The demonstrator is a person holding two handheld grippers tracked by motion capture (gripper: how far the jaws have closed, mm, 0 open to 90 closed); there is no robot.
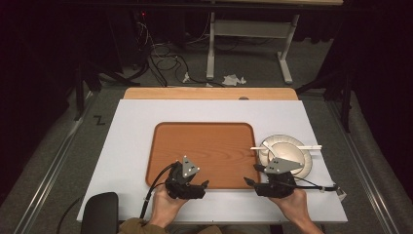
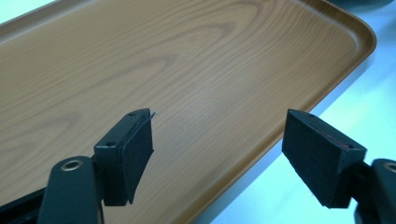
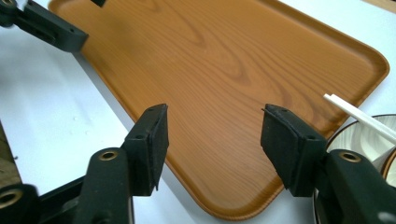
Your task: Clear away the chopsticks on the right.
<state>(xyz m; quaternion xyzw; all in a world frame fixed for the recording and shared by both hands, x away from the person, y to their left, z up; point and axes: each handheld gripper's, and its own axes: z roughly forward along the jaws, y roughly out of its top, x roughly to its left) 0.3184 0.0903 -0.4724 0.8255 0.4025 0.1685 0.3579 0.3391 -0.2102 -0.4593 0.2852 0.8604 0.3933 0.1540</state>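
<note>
Both grippers hover open-jawed over the near edge of a rounded wooden tray [image 1: 204, 146].

The left gripper [image 1: 200, 184] sits above the tray's near left part and the right gripper [image 1: 251, 180] over its near right corner, each with jaws spread and nothing between them. The tray lies on the pale tabletop [image 1: 131, 126]. Just right of it stands a stack of cream plates [image 1: 292, 146], crossed by what look like white chopsticks [image 1: 287, 147].
</note>
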